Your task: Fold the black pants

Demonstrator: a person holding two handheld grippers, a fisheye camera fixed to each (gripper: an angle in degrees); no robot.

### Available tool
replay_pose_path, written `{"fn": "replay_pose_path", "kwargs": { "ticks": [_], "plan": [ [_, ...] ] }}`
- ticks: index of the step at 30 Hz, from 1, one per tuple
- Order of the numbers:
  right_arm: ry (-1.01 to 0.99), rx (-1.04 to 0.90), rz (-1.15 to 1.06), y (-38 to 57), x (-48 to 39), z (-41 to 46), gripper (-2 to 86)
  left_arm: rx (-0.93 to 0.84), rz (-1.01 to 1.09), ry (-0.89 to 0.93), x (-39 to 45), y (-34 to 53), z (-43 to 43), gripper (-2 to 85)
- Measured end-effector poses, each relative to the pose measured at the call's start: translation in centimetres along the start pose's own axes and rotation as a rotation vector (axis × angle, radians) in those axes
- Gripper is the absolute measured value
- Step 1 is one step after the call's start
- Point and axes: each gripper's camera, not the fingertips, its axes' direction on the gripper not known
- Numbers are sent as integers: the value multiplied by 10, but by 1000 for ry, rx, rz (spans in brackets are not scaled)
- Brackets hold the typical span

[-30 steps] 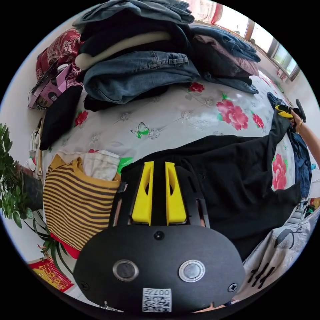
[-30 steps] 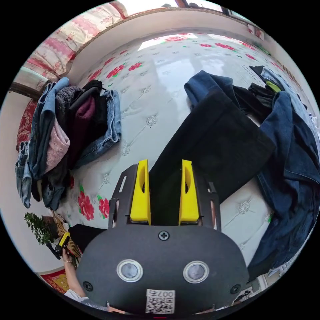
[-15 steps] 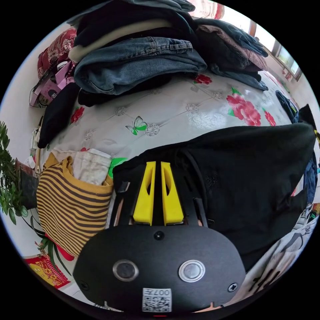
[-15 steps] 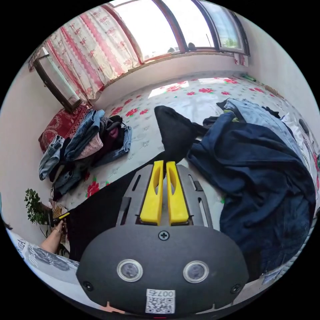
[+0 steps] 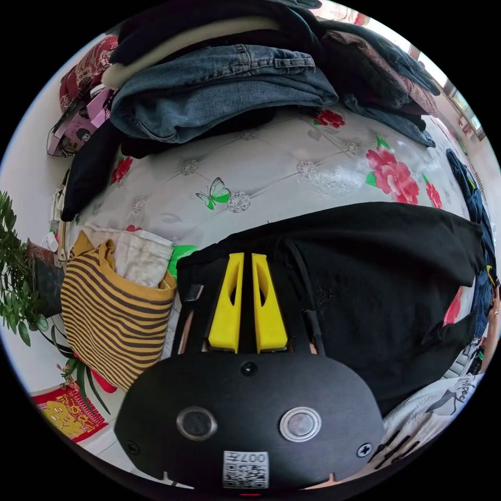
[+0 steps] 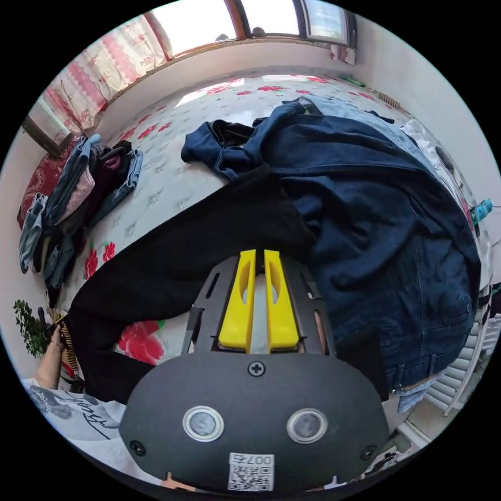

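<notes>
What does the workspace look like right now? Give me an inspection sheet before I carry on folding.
Surface: floral bed cover, pants spread across it.
Job's things: black pants laid flat; one end by the navy heap in the right gripper view.
Clutter: folded jeans stack; striped bag; navy denim heap; second clothes pile.
Grippers: left gripper shut on the pants' waist; right gripper jaws nearly together at the pants' edge, grip unclear.
Cables: nothing seen for certain.
Surroundings: potted plant; curtained window; person's hand.
</notes>
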Motion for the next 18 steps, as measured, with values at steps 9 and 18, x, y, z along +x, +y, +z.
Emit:
{"fn": "replay_pose_path", "kwargs": {
  "ticks": [9,18],
  "plan": [
    [249,-9,-210,-73,-57,101,-1,31,0,-74,11,8,4,-7],
    [322,-39,-187,-132,-61,126,-2,74,-54,-59,0,9,9,-9]
  ]
}}
